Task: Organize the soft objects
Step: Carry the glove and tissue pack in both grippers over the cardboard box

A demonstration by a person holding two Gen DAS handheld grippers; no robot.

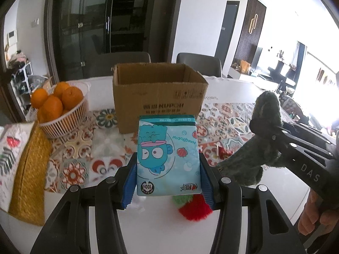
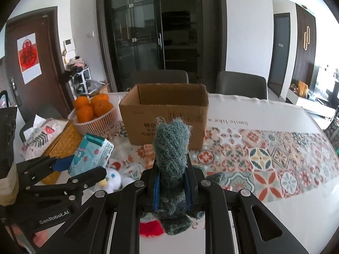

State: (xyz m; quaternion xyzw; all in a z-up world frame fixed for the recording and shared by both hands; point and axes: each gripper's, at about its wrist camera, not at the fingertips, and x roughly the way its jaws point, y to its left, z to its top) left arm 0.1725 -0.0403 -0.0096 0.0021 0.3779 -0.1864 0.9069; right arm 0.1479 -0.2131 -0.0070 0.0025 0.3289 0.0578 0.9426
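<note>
Left claw [image 1: 168, 169] clamped a tissue pack [image 1: 167, 156] above the table; right claw [image 2: 172, 182] gripped a green knit [image 2: 171, 148]. Both faced the box [image 2: 167, 114] w/ open top. Best: lift over rim, then release.

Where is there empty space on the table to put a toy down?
The bare white table right of the right tool, below the patterned runner, is free. The open box looks empty. Crowded: the left side, with the orange basket, yellow box and plush toys.
</note>
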